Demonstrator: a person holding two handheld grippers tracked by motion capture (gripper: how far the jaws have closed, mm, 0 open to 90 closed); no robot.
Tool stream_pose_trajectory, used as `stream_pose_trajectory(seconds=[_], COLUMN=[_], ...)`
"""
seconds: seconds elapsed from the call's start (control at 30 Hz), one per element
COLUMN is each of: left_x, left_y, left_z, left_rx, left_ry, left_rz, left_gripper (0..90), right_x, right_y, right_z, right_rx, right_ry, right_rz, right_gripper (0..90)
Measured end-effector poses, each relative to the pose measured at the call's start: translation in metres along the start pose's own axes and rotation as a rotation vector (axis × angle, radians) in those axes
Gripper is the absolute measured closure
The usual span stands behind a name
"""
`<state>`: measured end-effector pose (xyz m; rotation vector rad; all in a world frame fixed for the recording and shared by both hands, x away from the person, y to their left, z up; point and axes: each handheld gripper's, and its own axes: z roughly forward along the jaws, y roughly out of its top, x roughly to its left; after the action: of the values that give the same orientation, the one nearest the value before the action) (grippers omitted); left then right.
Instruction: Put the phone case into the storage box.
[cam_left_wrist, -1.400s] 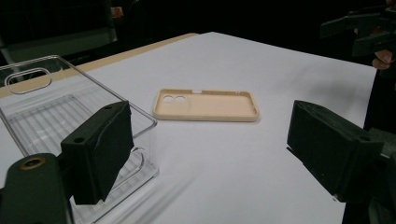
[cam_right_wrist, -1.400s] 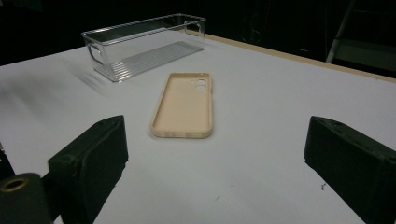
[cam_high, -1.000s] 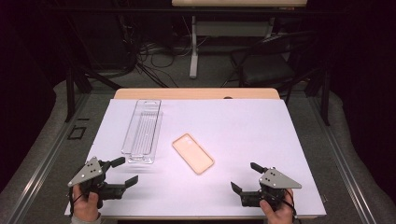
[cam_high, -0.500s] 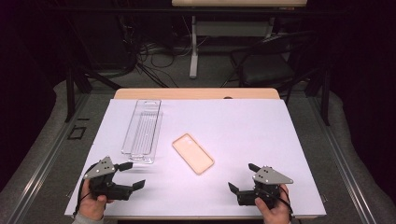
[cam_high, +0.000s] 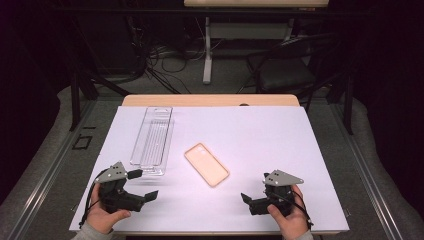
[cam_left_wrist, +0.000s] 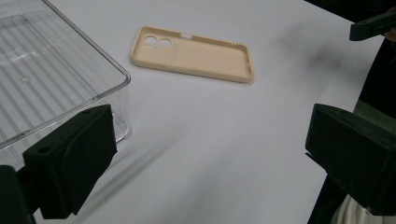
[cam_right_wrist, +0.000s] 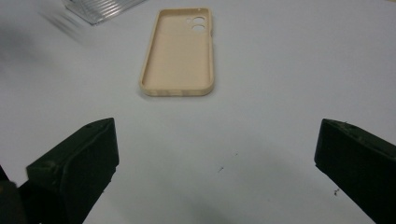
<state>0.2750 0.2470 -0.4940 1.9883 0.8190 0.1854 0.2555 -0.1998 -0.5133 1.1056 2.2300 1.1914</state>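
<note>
Both grippers sit low at the near edge of the white table sheet (cam_high: 280, 135), one in each of the person's hands, and neither holds anything. The left gripper (cam_high: 142, 185) has just been opening its jaws and they now stand wide with only bare sheet between them; the right gripper (cam_high: 248, 200) has done the same, and its jaws likewise frame nothing but sheet. The beige phone case (cam_high: 206, 164) lies flat in the middle of the sheet, hollow side up, camera cut-outs at its far end, set at a slant between the two grippers and well apart from each. The clear plastic tray (cam_high: 152, 140) stands empty to its left, near but not touching it; the tray's near corner lies just ahead of the left gripper's jaw in the left gripper view. In my judgement the step in hand is the approach to the case. To do it well, the right gripper, which faces the case's short end squarely, should advance level and low, straddle the case across its narrow width, and close on the raised side walls rather than the thin floor. The left gripper should keep clear of the tray corner while moving in.
</note>
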Motion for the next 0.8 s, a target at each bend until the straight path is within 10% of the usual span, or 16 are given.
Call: stream_pose_trajectory(seconds=[0.8], left_x=[0.020], left_y=[0.046], left_z=[0.000], left_rx=[0.014], left_ry=[0.061], left_rz=[-0.039], left_gripper=[0.4], right_x=[-0.004], right_y=[0.050], right_z=[0.028], right_rx=[0.093], right_ry=[0.021], right_rz=[0.029], right_gripper=[0.0])
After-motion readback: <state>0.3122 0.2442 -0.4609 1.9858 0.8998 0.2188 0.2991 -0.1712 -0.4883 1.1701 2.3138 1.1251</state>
